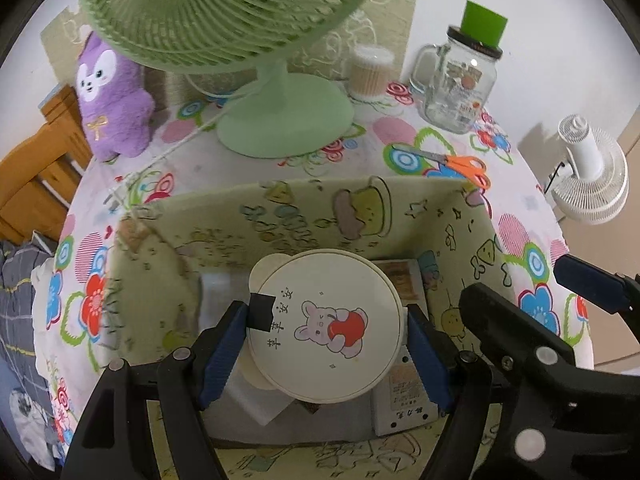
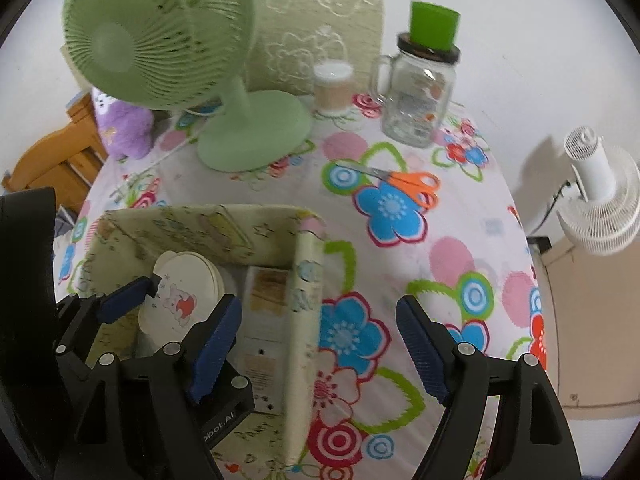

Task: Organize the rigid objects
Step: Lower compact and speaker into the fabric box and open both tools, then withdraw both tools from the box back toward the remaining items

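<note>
A round cream disc (image 1: 324, 324) with a rabbit and a red apple printed on it hangs inside an open box (image 1: 320, 216) lined with cartoon-print paper. My left gripper (image 1: 326, 348) is shut on the disc, with a blue pad pressing on each side of its rim. In the right wrist view the disc (image 2: 180, 300) shows at the left, with one pad (image 2: 124, 298) of that gripper on it. My right gripper (image 2: 318, 352) stands open with nothing held, above the box's right wall (image 2: 308, 320) and the tablecloth. A white adapter (image 1: 404, 400) lies on the box floor.
Orange-handled scissors (image 2: 408, 186) lie on the floral tablecloth behind the box. At the back stand a green fan (image 2: 248, 132), a cotton-swab tub (image 2: 332, 88) and a glass jar mug (image 2: 420, 92) with a green cup on top. A purple plush (image 1: 112, 100) sits at the back left. A white fan (image 2: 596, 196) stands beyond the table's right edge.
</note>
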`<state>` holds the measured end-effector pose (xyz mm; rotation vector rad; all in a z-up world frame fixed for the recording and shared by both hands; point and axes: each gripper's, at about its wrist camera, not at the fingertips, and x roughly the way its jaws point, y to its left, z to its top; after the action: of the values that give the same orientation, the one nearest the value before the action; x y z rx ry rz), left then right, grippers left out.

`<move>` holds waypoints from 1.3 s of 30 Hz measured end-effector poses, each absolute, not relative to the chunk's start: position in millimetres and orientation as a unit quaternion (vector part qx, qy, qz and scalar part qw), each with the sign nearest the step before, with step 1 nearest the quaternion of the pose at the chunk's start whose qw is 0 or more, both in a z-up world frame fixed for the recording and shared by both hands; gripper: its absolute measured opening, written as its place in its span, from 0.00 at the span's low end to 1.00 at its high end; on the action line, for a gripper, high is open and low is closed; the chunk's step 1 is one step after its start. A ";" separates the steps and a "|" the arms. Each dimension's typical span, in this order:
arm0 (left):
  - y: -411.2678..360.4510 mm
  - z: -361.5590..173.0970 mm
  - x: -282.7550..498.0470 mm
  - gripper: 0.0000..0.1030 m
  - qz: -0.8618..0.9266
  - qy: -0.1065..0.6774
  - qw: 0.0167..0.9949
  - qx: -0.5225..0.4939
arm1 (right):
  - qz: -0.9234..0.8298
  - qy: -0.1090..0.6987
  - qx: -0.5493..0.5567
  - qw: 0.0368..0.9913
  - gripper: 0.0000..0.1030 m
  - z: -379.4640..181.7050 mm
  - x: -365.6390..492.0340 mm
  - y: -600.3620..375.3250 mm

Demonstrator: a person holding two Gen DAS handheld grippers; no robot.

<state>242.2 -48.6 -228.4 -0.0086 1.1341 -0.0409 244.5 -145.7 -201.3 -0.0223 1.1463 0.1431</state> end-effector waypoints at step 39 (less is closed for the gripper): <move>-38.8 -172.7 179.5 0.93 -0.036 0.504 0.863 0.017 | 0.063 0.508 0.016 0.859 0.81 -157.6 184.5 -135.6</move>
<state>179.5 -38.8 -172.7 0.0361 1.0557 -0.0746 184.5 -135.6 -157.6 0.0337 1.0661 0.1321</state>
